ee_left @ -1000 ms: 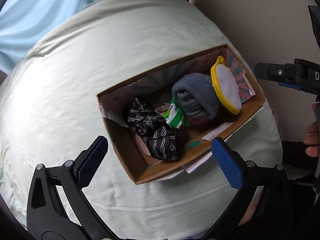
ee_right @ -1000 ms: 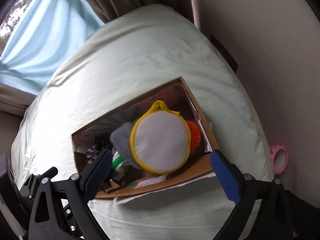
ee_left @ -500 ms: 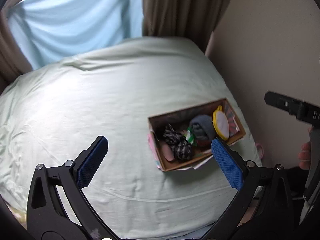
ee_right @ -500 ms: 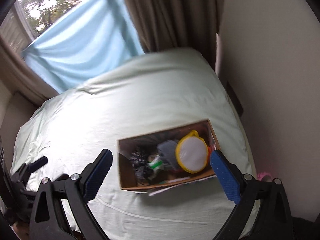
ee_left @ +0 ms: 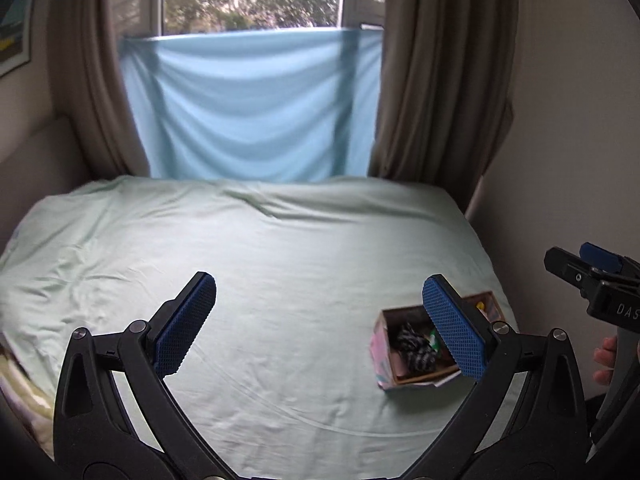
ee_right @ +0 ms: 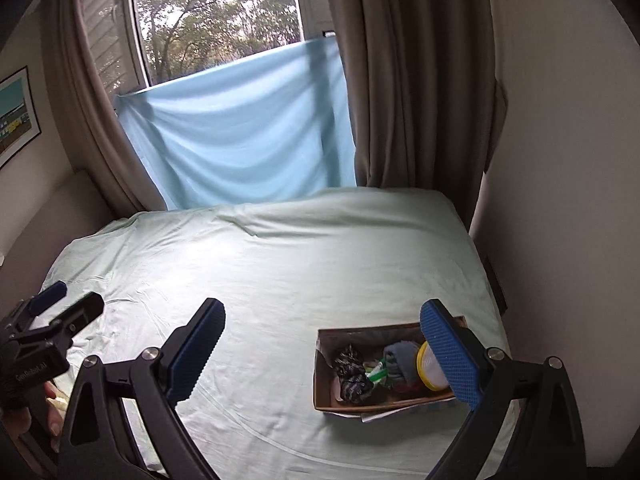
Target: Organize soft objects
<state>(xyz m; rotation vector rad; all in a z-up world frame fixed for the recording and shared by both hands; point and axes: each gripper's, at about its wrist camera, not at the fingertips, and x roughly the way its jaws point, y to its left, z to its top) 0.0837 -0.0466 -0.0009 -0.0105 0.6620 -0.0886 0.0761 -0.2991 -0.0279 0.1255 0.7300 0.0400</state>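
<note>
An open cardboard box (ee_right: 325, 384) lies near the bed's right front corner, containing a black-and-white patterned cloth bundle (ee_right: 352, 374), a rolled grey sock (ee_right: 400, 358), and a round yellow-rimmed white mesh pouch (ee_right: 428, 368) leaning at its right end.

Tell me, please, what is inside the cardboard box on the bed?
Inside the cardboard box lie a black patterned cloth bundle, a green-and-white item, a grey sock roll and a yellow-rimmed mesh pouch. Whatever lies beneath them is covered.
</note>
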